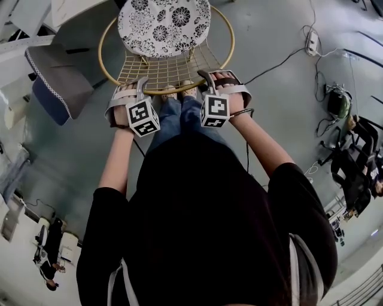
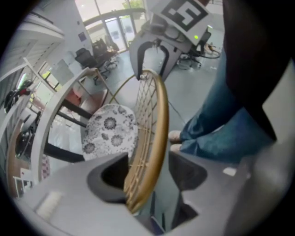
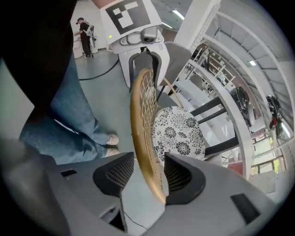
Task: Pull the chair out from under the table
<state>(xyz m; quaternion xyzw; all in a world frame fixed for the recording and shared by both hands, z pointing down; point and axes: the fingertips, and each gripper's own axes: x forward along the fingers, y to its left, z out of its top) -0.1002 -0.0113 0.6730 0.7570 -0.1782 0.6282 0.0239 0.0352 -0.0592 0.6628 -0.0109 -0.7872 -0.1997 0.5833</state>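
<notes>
Right below the camera, a person in a black top and jeans (image 1: 179,116) stands with both arms reaching down, pale shoes (image 1: 170,92) toeing up just behind the chair (image 1: 164,69). Left claw (image 1: 133,89) points steeply down over the gold rim (image 1: 179,91) of the chair back. Its own view shows the claw (image 2: 147,159) open, jaws wide, with the rim (image 2: 156,138) running up between them. The rim hugs the jaw on the cushion side and there's clear daylight on the other, so no squeeze. Right claw (image 1: 218,80) sits just beside it on the same rim, the two marker cubes close together. That claw (image 3: 148,161) is open too. The rim (image 3: 138,133) stands between its jaws, close to the cushion-side jaw, with a gap towards the jeans. Neither claw is clamped on anything.

Past the rim, the gold wire back slopes away to a round seat cushion (image 1: 164,24), white with a black flower print. The seat's far end sits by the white desk (image 1: 72,12); how far under it goes I can't tell. Off to the left, a grey and blue padded thing (image 1: 57,77) lies near the chair. Further out on the grey floor (image 1: 269,36), a power strip (image 1: 311,42) and its black cable (image 1: 278,63) trail away
</notes>
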